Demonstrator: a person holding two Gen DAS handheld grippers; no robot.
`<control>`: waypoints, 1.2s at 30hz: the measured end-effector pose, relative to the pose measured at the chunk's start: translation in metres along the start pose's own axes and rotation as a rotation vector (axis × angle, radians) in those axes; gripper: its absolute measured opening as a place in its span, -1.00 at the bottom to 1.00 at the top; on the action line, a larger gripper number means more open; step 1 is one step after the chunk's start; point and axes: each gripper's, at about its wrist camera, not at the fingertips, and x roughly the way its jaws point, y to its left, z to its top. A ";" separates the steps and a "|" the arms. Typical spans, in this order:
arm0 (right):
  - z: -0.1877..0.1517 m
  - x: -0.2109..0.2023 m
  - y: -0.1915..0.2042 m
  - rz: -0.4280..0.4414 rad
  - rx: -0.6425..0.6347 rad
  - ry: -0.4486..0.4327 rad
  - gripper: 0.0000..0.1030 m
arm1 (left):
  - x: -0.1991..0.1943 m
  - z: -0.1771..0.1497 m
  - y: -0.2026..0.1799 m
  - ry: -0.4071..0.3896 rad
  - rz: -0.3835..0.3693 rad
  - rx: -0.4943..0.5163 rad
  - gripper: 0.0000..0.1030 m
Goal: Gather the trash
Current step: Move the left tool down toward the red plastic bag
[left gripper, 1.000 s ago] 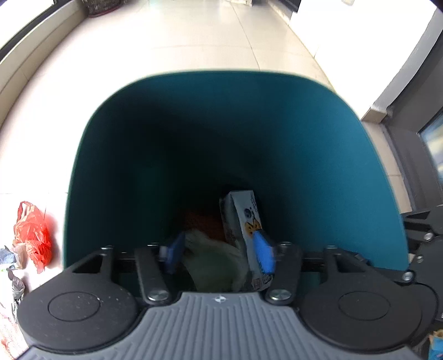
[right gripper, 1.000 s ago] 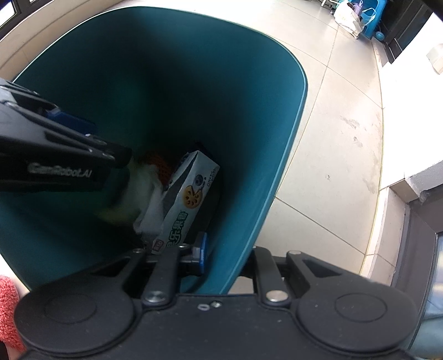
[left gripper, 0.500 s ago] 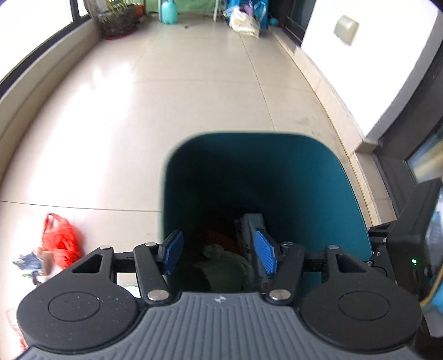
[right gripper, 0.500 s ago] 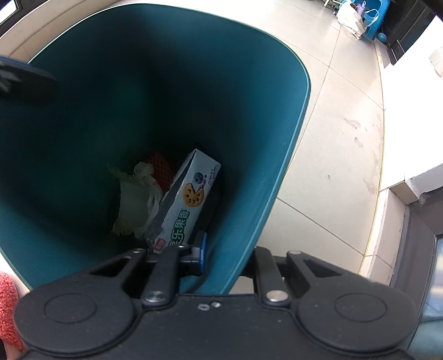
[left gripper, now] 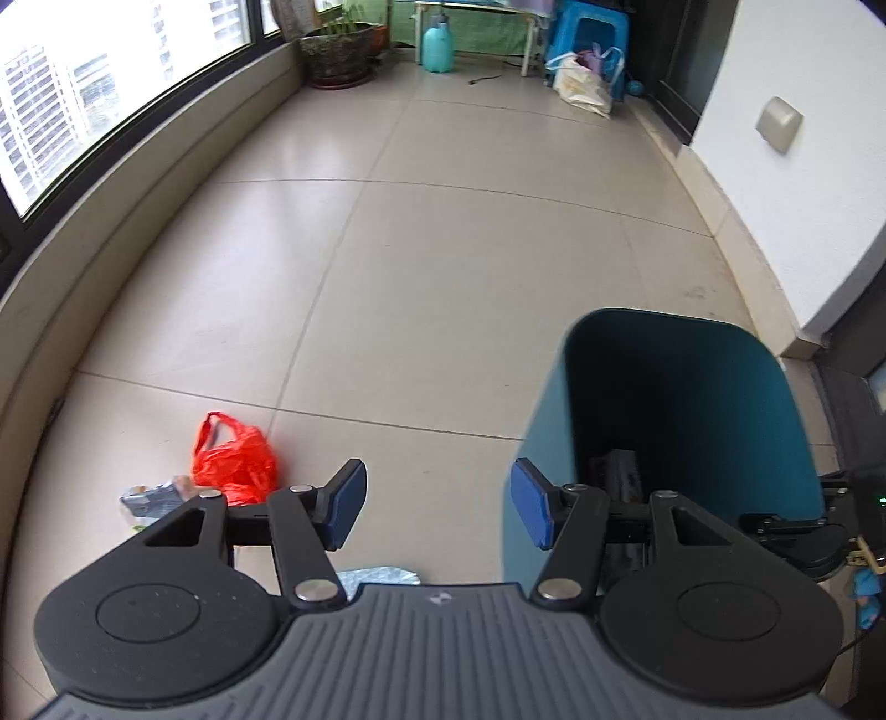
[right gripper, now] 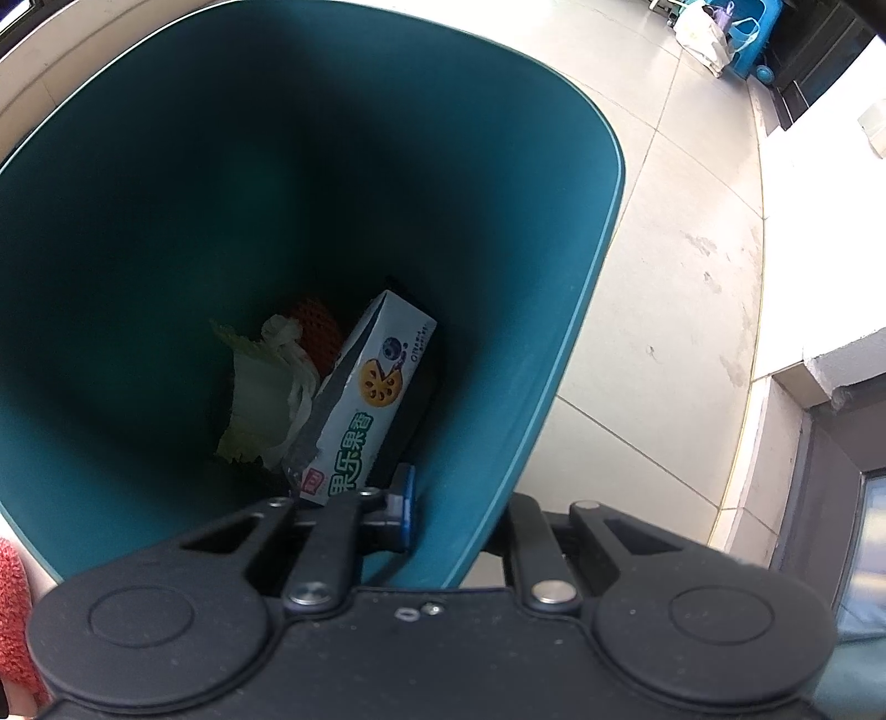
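Note:
A teal bin (right gripper: 498, 183) holds a white snack box (right gripper: 365, 404), a pale cabbage leaf (right gripper: 260, 399) and a red net (right gripper: 315, 327). My right gripper (right gripper: 448, 509) is shut on the bin's near wall, one finger inside, one outside. The bin also shows at the right in the left wrist view (left gripper: 681, 399). My left gripper (left gripper: 437, 507) is open and empty above the floor, left of the bin. A red plastic bag (left gripper: 235, 459) and a small dark wrapper (left gripper: 152, 498) lie on the floor to its left. A silvery wrapper (left gripper: 379, 576) lies just under it.
Beige tiled floor (left gripper: 443, 266). A low window ledge (left gripper: 111, 232) runs along the left, a white wall (left gripper: 803, 166) on the right. A plant pot (left gripper: 338, 52), green jug (left gripper: 437, 50), blue stool (left gripper: 587, 33) and a bag (left gripper: 581, 83) stand far back.
My left gripper has let go of the cabbage leaf into the bin, risen out and swung left over the floor. The right gripper has kept its hold on the bin wall.

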 end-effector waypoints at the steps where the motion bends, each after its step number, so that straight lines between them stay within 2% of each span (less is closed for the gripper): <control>1: 0.001 0.000 0.000 -0.001 0.002 0.003 -0.77 | 0.002 0.000 0.008 0.005 0.009 -0.009 0.10; 6: 0.005 0.003 0.000 0.000 0.005 0.020 -0.77 | 0.016 -0.006 0.044 0.015 0.069 -0.045 0.10; 16: 0.008 0.007 0.002 -0.013 -0.006 0.030 -0.76 | 0.065 -0.022 0.115 0.051 0.173 -0.183 0.15; 20: 0.010 0.008 0.003 -0.023 -0.002 0.037 -0.76 | 0.097 -0.026 0.138 0.079 0.179 -0.254 0.15; 29: 0.013 0.012 0.007 -0.047 0.024 0.062 -0.74 | 0.191 -0.041 0.180 0.159 0.211 -0.332 0.15; 36: 0.015 0.017 0.012 -0.080 0.057 0.081 -0.72 | 0.250 -0.057 0.203 0.216 0.190 -0.333 0.16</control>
